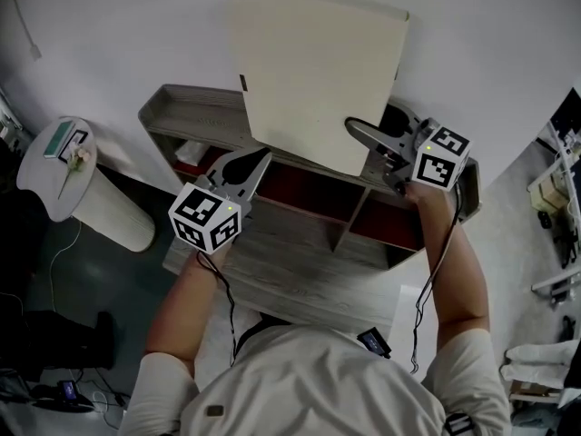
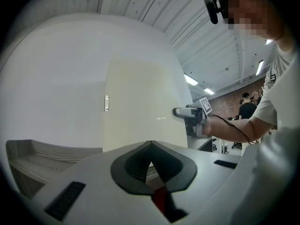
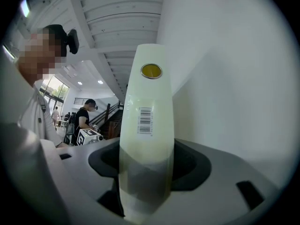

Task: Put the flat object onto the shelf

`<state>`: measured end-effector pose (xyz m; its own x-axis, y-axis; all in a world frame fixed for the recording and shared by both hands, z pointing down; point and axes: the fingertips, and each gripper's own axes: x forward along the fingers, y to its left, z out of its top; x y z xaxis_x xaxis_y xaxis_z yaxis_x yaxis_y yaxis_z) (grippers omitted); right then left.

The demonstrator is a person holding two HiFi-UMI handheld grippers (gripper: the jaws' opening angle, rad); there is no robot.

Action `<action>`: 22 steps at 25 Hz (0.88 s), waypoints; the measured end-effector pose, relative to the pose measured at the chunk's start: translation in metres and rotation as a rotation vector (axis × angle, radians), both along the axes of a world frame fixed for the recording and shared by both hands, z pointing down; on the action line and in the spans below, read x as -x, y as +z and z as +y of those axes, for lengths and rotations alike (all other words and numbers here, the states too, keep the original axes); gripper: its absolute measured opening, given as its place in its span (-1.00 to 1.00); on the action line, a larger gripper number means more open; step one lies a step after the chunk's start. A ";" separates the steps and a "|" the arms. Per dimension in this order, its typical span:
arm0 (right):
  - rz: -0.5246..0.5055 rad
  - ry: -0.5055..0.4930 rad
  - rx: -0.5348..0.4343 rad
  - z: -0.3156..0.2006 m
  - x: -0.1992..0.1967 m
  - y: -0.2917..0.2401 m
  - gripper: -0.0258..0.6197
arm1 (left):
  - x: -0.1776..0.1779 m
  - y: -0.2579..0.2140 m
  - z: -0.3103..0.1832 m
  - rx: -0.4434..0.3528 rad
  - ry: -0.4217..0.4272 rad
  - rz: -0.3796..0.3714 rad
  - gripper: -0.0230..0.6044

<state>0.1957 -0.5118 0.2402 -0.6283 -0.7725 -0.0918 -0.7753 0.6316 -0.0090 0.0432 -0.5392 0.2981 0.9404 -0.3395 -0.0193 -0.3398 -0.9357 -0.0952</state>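
The flat object is a cream board [image 1: 313,71], held upright against the white wall above the grey wooden shelf [image 1: 290,252]. My right gripper [image 1: 354,130] is shut on the board's lower right edge. In the right gripper view the board's thin edge [image 3: 147,125], with a barcode and a yellow sticker, runs up between the jaws. My left gripper [image 1: 259,160] is shut and holds nothing. It points up at the board's lower left corner, just in front of the shelf's red compartments. The left gripper view shows the board's face [image 2: 140,107] and the right gripper [image 2: 178,111] clamped on its edge.
A small white round table [image 1: 54,166] with small items stands at the left, beside a white cylinder [image 1: 113,212]. Something black [image 1: 399,116] sits on the shelf top behind the right gripper. Cables lie on the dark floor at lower left. A person stands far off in the room.
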 end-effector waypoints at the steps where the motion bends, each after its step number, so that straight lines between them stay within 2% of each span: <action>1: 0.006 0.001 0.003 -0.008 -0.001 0.001 -0.05 | -0.001 0.000 -0.007 0.006 0.004 -0.002 -0.88; 12: -0.006 -0.023 0.005 -0.034 -0.015 0.014 -0.04 | -0.015 0.015 -0.032 0.042 0.039 -0.022 -0.88; 22: -0.039 -0.053 -0.019 -0.037 -0.018 0.020 0.03 | -0.016 0.027 -0.033 0.064 0.023 -0.019 -0.88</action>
